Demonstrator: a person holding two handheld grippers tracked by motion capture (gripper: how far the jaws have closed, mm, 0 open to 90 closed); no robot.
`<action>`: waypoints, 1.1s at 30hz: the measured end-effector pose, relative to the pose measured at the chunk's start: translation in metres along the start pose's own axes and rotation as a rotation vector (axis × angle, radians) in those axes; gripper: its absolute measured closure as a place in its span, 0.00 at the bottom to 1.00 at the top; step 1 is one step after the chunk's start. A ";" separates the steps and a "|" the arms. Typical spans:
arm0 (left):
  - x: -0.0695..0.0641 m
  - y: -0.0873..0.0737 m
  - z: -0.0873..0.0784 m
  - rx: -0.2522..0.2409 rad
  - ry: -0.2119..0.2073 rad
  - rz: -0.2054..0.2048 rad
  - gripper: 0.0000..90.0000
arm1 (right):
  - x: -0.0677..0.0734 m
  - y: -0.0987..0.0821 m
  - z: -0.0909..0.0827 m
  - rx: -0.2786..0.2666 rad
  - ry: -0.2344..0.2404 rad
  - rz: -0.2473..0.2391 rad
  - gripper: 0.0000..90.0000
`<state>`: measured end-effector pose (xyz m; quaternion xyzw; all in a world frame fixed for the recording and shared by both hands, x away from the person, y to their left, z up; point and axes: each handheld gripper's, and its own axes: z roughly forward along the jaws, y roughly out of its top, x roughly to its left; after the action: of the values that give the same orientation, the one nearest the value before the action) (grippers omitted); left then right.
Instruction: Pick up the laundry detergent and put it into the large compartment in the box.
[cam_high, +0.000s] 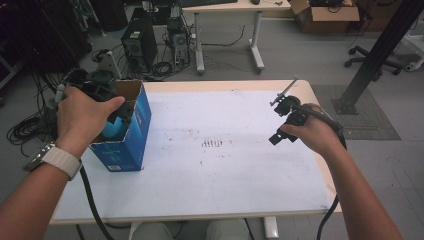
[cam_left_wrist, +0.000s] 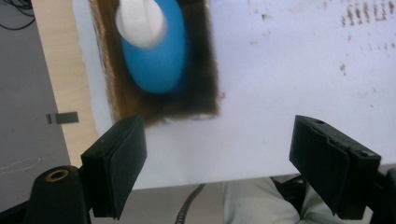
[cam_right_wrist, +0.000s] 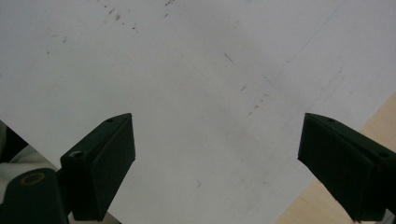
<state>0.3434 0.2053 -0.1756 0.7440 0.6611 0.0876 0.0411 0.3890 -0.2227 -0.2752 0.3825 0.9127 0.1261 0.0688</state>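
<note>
High view: blue box (cam_high: 131, 134) standing upright at the table's (cam_high: 225, 200) left edge, top open, brown cardboard inside. Blue bottle (cam_high: 113, 129) with a white cap sitting upright down inside the box. Left hand (cam_high: 82, 117) wrapped round the left gripper (cam_high: 119, 116), held right over the box opening, cable trailing down past the table edge. Watch with a pale strap on that wrist. Right hand (cam_high: 310, 132) holding the right gripper (cam_high: 281, 134) above the table's right side, well apart from the box, pointed down toward the white sheet (cam_high: 225, 165).

Left gripper view: looking straight down past the two black jaws, spread wide, nothing between the pads (cam_left_wrist: 122, 158). Box (cam_left_wrist: 205, 79) ahead and above the left jaw in the picture, clear of both pads. Bottle (cam_left_wrist: 159, 60) lying within the box walls, white cap (cam_left_wrist: 140, 21) toward the top edge. No contact with bottle or box. White sheet to the right, speckled with dark marks; wood edge of the table to the left.

Right gripper view: jaws spread wide, empty, over bare white sheet (cam_right_wrist: 196, 93) with faint scratches; wood edge at the lower right corner.
</note>
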 end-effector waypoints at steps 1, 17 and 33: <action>-0.002 -0.002 -0.002 -0.004 0.001 0.003 0.21 | 0.001 0.000 0.000 -0.003 0.001 0.001 0.12; -0.028 -0.025 -0.014 -0.004 -0.037 0.042 0.15 | 0.012 0.000 -0.003 -0.012 0.005 -0.011 0.12; -0.066 -0.031 -0.011 0.016 -0.096 0.152 0.11 | 0.014 0.001 -0.004 -0.017 0.004 -0.016 0.12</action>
<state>0.3036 0.1428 -0.1758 0.7956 0.6008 0.0493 0.0600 0.3790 -0.2123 -0.2719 0.3743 0.9148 0.1338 0.0714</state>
